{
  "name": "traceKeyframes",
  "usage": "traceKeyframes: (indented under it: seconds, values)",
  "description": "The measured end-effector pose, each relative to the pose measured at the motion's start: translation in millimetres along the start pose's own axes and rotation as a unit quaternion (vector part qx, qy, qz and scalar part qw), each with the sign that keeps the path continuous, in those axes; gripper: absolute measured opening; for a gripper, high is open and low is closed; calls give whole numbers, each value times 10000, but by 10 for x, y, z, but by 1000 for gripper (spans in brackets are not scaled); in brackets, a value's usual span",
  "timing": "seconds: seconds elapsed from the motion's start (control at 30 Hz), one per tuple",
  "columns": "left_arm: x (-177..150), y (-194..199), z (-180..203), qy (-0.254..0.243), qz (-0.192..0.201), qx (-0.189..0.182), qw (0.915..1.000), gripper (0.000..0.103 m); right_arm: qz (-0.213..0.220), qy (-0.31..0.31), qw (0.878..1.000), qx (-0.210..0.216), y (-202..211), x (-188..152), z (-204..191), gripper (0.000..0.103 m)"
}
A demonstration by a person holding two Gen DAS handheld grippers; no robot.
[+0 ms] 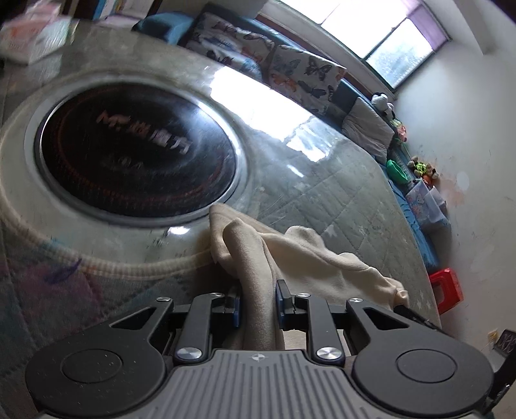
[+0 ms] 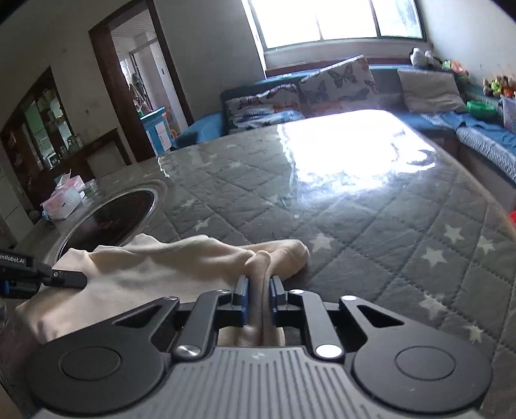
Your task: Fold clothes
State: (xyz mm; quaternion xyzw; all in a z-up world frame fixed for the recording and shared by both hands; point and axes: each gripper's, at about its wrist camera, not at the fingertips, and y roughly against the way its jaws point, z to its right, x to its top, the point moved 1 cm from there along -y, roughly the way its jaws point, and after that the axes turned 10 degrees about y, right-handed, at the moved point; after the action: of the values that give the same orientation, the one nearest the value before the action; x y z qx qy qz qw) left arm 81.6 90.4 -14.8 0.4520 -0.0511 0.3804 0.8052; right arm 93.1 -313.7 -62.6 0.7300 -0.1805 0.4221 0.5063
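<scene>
A: What is the left gripper (image 1: 258,303) doing?

B: Its two blue-padded fingers are pressed onto a fold of the cream garment (image 1: 290,258); the cloth runs up between them and spills forward and to the right of the tips.

A: And the right gripper (image 2: 259,295)?

B: Much the same. It pinches a bunched ridge of the same cream garment (image 2: 180,261), which spreads out ahead and to the left of its fingers, with a rounded end lying just ahead to the right.

A: Where does the garment lie?

B: On the quilted grey table cover (image 2: 371,245) with pale stars, under a glossy clear sheet. Its far edge reaches the metal rim of the round black cooktop (image 1: 138,151) set in the table, ahead and to the left of both grippers.

A: Can either gripper see the other?

B: In the right wrist view a black finger of the left gripper (image 2: 61,278) comes in from the left edge and rests on the cloth.

A: Anything beyond?

B: A tissue box (image 2: 64,199) far left past the cooktop, butterfly cushions (image 2: 335,83) on a blue sofa straight ahead below a bright window (image 2: 332,19), and a red stool (image 1: 446,290) off to the right in the left wrist view.
</scene>
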Motion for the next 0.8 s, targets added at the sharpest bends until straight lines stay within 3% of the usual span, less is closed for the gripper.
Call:
traceKeyframes:
  seconds: [0.33, 0.8]
  values:
    - [-20, 3, 577, -790, 168, -268, 9964, 19, 536, 95, 9981, -275, 499, 159, 34, 10]
    - [-402, -413, 1422, -1434, -215, -666, 9872, 19, 821, 40, 9881, -1299, 1124, 137, 589, 10]
